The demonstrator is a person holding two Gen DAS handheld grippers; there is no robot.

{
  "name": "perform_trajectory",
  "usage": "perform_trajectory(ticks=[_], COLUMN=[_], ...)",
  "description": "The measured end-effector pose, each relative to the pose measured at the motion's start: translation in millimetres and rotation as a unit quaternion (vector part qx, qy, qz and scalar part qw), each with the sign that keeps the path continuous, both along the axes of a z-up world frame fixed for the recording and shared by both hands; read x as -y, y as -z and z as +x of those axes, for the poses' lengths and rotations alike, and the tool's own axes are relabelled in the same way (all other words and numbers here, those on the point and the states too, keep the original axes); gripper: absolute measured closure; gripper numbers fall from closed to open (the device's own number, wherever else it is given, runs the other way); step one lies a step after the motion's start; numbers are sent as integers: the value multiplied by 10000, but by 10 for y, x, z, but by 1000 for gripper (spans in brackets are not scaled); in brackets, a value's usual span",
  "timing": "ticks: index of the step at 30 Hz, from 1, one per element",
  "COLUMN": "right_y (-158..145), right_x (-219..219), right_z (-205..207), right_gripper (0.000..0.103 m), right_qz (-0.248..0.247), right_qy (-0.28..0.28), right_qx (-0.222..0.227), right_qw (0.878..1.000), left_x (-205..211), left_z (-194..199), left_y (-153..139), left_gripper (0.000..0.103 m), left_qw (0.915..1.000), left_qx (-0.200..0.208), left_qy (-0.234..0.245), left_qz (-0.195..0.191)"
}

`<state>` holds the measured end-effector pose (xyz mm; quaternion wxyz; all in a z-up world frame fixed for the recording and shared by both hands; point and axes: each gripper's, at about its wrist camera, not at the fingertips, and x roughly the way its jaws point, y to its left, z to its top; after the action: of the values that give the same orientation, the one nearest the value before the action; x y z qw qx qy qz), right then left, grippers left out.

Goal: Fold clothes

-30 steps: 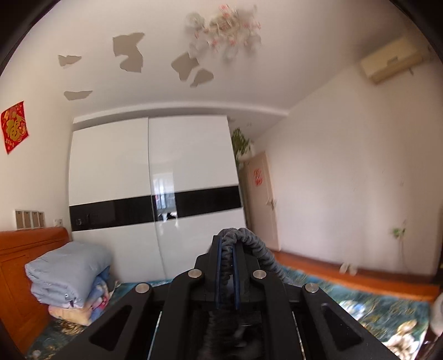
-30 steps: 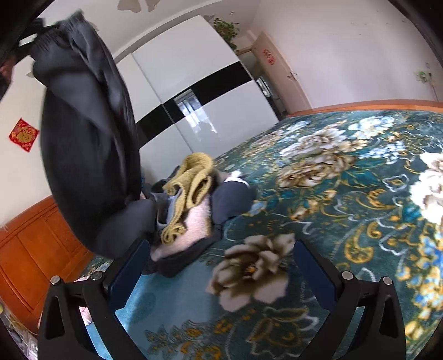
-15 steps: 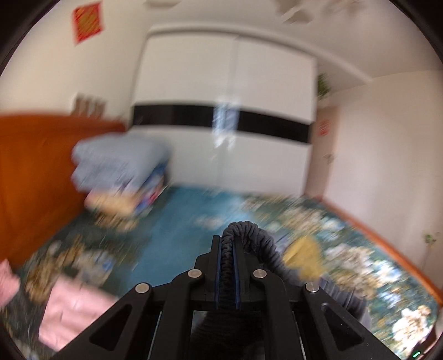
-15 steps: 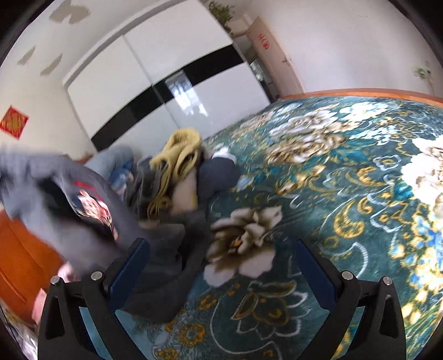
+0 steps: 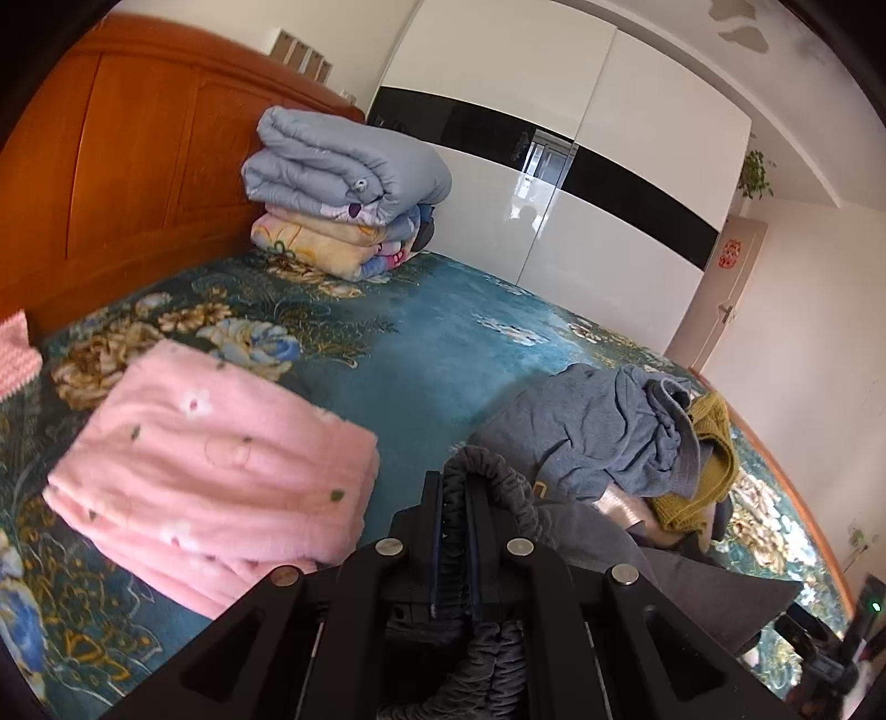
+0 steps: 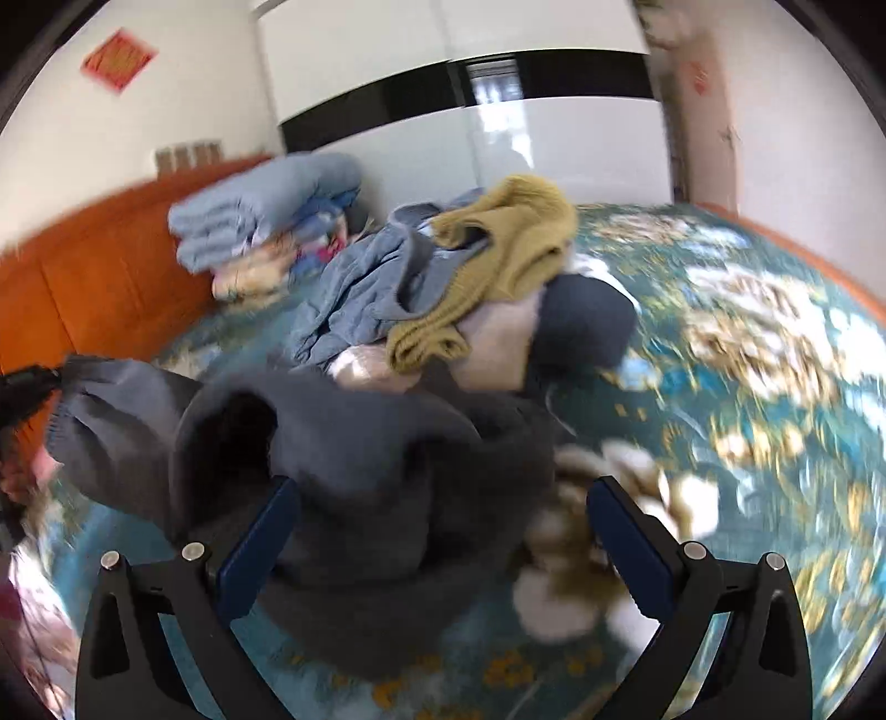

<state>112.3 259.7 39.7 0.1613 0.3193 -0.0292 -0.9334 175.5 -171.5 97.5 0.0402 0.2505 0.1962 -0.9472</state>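
Left gripper (image 5: 454, 487) pinches dark trousers (image 6: 354, 459) over bed (image 5: 421, 343)

The left claw (image 5: 454, 493) has swung the dark garment (image 6: 354, 471) down onto the bed (image 5: 432, 343).

A bedroom in daylight. An orange wooden headboard (image 5: 127, 166) fills the upper left. A glossy white wardrobe (image 5: 554, 183) with a black band spans the back wall. A pale door (image 5: 720, 299) stands at right, beneath peeling ceiling paint (image 5: 745, 33).
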Motion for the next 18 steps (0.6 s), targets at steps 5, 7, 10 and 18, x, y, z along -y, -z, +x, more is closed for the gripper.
perform_trajectory(ticks=[5, 7, 10, 18], right_y=[102, 166, 228, -477], right_x=[168, 127, -11, -727], right_z=[-259, -335, -413, -52], right_gripper=[3, 23, 82, 94], right_qz=[-3, -484, -1380, -1457], right_qy=[42, 52, 88, 927], right_qx=[429, 727, 1063, 54], right_qw=[9991, 9962, 9847, 9850], left_x=[81, 56, -74, -973], left_z=[78, 116, 185, 162], left_y=[77, 40, -104, -803], left_gripper=[95, 95, 95, 95], left_qw=[9999, 9997, 9986, 9744], left_qx=[-79, -142, -310, -1151], left_qy=[101, 182, 426, 1929], left_qz=[87, 67, -32, 102])
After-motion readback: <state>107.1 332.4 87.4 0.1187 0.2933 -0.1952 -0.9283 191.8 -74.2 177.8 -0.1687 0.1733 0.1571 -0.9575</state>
